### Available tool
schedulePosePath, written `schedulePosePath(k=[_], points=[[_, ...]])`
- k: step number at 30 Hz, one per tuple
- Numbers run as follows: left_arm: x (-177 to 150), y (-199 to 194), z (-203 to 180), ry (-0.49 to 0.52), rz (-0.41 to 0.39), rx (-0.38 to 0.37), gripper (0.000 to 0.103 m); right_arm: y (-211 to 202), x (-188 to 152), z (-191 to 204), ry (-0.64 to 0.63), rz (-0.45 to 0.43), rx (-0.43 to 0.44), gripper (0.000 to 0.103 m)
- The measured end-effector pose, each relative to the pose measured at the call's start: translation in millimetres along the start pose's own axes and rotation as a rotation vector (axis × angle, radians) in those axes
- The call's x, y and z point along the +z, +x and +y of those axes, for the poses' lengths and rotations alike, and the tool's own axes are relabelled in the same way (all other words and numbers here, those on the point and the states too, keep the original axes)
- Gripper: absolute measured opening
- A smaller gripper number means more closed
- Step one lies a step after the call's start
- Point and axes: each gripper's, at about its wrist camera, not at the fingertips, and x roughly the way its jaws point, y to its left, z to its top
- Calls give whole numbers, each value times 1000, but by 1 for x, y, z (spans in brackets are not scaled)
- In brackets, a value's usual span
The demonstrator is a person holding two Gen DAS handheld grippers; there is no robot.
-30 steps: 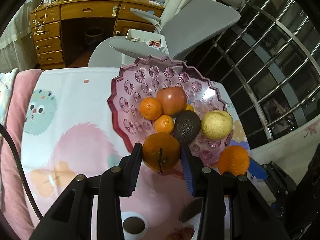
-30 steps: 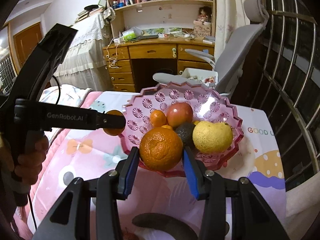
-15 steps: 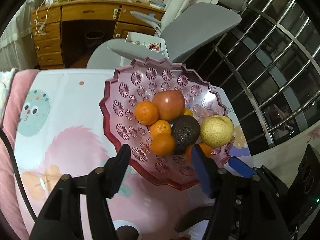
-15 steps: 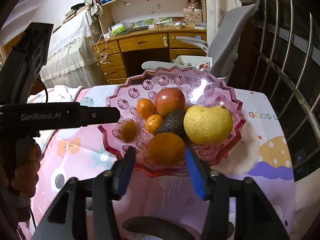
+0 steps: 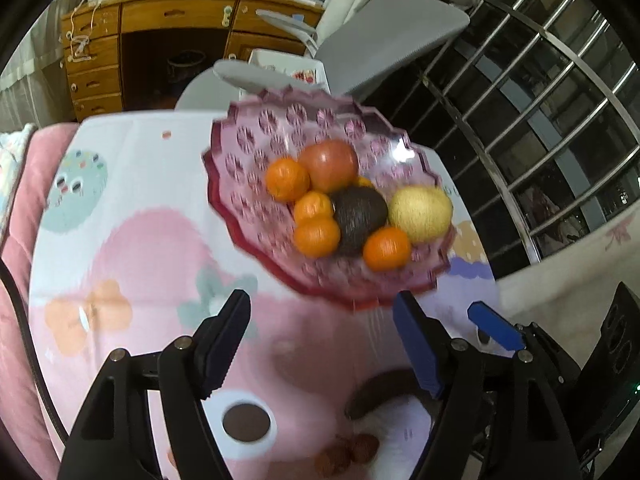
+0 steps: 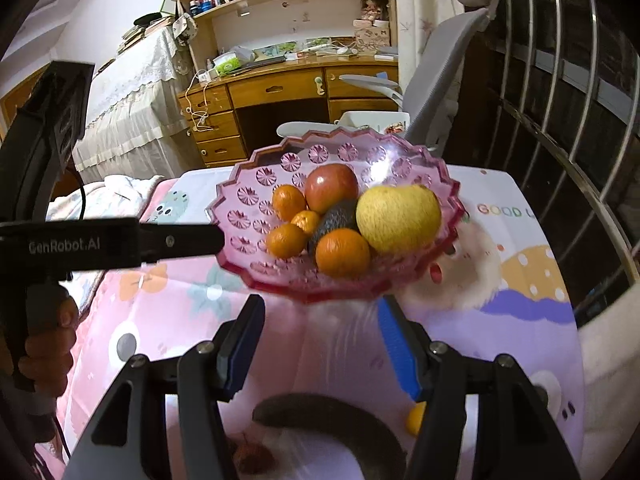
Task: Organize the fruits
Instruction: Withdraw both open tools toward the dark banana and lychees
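Observation:
A pink glass bowl point(image 5: 248, 168) point(image 6: 248, 200) on the table holds several oranges, a red apple point(image 5: 329, 165) point(image 6: 332, 186), a dark avocado point(image 5: 360, 216) point(image 6: 333, 220) and a yellow pear point(image 5: 420, 213) point(image 6: 398, 218). My left gripper point(image 5: 322, 318) is open and empty, just short of the bowl's near rim. My right gripper point(image 6: 320, 322) is open and empty, also short of the near rim. The left gripper's body point(image 6: 120, 240) shows in the right wrist view, left of the bowl. A dark curved fruit point(image 6: 332, 424) point(image 5: 380, 392) lies on the cloth below the grippers, near small reddish fruits point(image 5: 348, 452) point(image 6: 252, 456).
The table has a pink patterned cloth point(image 5: 120, 240). A grey office chair point(image 5: 360, 40) and a wooden desk point(image 5: 160, 40) stand behind the table. A metal window grille point(image 5: 560, 120) runs along the right. A small yellow piece point(image 6: 416, 418) lies by the right finger.
Both grippers opened and let their oranges go into the bowl. Both then drew back from the bowl toward the near side of the table.

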Motion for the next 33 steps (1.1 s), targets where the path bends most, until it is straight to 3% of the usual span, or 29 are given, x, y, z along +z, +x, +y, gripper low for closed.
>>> schedulePosePath(k=[8, 17, 33], points=[[-39, -3, -6, 13, 58, -12, 73, -17, -29, 1, 24, 16, -25, 60], [-78, -2, -8, -29, 125, 29, 73, -28, -58, -6, 5, 80, -27, 60], [-134, 8, -5, -188, 242, 131, 73, -22, -75, -17, -194, 195, 44, 61]])
